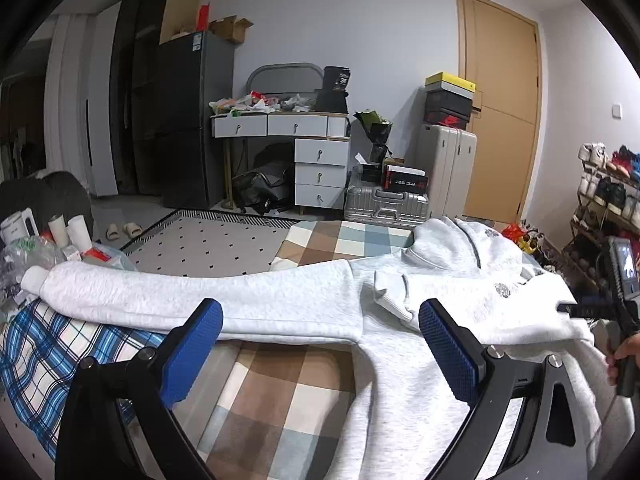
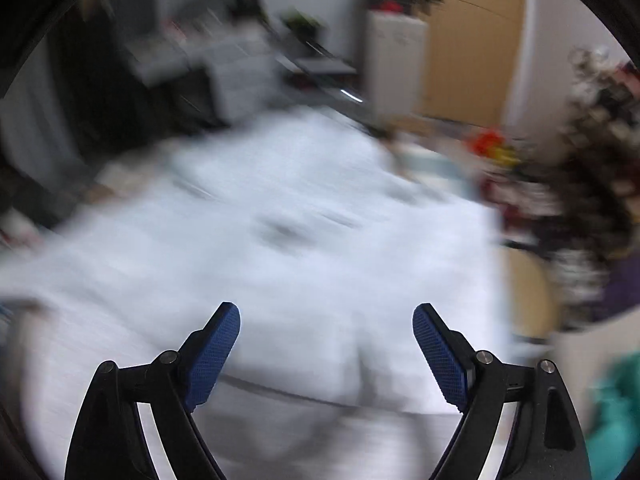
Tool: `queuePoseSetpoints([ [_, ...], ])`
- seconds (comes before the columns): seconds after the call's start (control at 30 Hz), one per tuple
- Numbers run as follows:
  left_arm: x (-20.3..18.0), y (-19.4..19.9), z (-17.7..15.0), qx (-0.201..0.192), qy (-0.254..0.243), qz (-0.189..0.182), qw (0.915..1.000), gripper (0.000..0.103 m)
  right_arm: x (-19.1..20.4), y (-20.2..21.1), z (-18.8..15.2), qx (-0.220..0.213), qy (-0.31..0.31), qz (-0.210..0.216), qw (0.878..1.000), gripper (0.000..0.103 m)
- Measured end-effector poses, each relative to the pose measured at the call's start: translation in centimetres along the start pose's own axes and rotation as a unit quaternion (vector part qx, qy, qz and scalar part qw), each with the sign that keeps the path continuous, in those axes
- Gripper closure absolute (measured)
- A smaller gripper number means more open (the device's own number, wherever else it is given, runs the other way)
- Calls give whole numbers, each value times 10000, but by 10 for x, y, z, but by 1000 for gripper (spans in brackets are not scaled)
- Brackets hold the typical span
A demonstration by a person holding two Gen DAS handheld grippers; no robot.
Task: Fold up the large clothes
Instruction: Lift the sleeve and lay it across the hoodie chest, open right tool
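A light grey hooded sweatshirt lies spread on a checked bedspread, hood toward the far edge. Its left sleeve stretches out flat to the left. My left gripper is open and empty, just above the sleeve where it joins the body. The right gripper shows at the right edge of the left wrist view, its tips at the sweatshirt's right shoulder. In the right wrist view, which is heavily motion-blurred, my right gripper is open and empty over the sweatshirt.
A blue plaid blanket lies at the bed's left end, beside cups and clutter. Beyond the bed are a patterned rug, a white desk with drawers, suitcases, a shoe rack and a wooden door.
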State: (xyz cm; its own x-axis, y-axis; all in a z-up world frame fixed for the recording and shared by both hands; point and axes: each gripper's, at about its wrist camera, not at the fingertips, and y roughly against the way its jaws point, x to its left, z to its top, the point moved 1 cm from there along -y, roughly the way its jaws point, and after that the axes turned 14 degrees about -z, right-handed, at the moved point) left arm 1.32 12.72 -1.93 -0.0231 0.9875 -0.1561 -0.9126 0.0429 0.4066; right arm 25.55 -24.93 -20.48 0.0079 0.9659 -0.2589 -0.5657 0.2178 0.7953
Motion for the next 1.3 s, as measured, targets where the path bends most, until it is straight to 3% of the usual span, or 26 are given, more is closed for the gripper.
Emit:
queuePoseSetpoints([
  [0.1,-6,-4,-3,92,-178,76,9998,7,-16,-42,-26,868,-33,79,9962,45],
  [0.13,-7,-4,-4,120,-209,89,9997,7,-19,-54,-35,1028,-100,51,9946,48],
  [0.2,-7,-5,-5,151,-226,113,9996,7,-27,-53,-44,876,-278,132,9957,46],
  [0.33,-7,-6,-5,207,-253,141,9994,7,-22,-49,-33,1090,257,-3,9937,51],
  [0.4,-9,-8,-5,268,-262,142,9992,7,-24,-38,-18,785,59,90,9969,57],
  [0.47,-9,-9,-4,291,-256,141,9991,7,-23,-32,-14,567,-211,245,9979,53],
  [0.57,-10,-9,-3,284,-245,155,9992,7,-1,-61,-24,1149,87,97,9933,54],
  [0.63,-11,-9,-4,316,-252,130,9991,7,6,-54,-23,758,234,-45,9968,52],
  [0.7,-14,-12,-4,366,-275,141,9989,7,12,-56,-16,865,419,-61,9954,52],
  [0.8,-17,-15,-4,476,-262,65,9985,7,-2,-45,9,388,-77,286,9988,56],
  [0.87,-18,-14,-4,451,-296,101,9985,7,-11,-49,30,283,-359,153,9988,56],
  [0.97,-21,-17,-5,457,-384,135,9981,7,-18,-74,61,377,-597,-213,9973,56],
  [1.07,-22,-21,-4,513,-478,198,9973,7,-21,-114,75,766,-787,-198,9938,55],
  [1.13,-21,-22,-4,492,-444,211,9976,7,-10,-135,73,1024,-648,-314,9921,54],
  [1.2,-20,-24,-3,511,-436,239,9975,7,-2,-133,74,898,-384,-558,9937,54],
  [1.27,-20,-27,-4,569,-448,245,9971,7,5,-126,79,1040,-298,-651,9920,59],
  [1.3,-20,-27,-4,589,-437,233,9970,7,7,-118,80,1008,-352,-611,9924,72],
])
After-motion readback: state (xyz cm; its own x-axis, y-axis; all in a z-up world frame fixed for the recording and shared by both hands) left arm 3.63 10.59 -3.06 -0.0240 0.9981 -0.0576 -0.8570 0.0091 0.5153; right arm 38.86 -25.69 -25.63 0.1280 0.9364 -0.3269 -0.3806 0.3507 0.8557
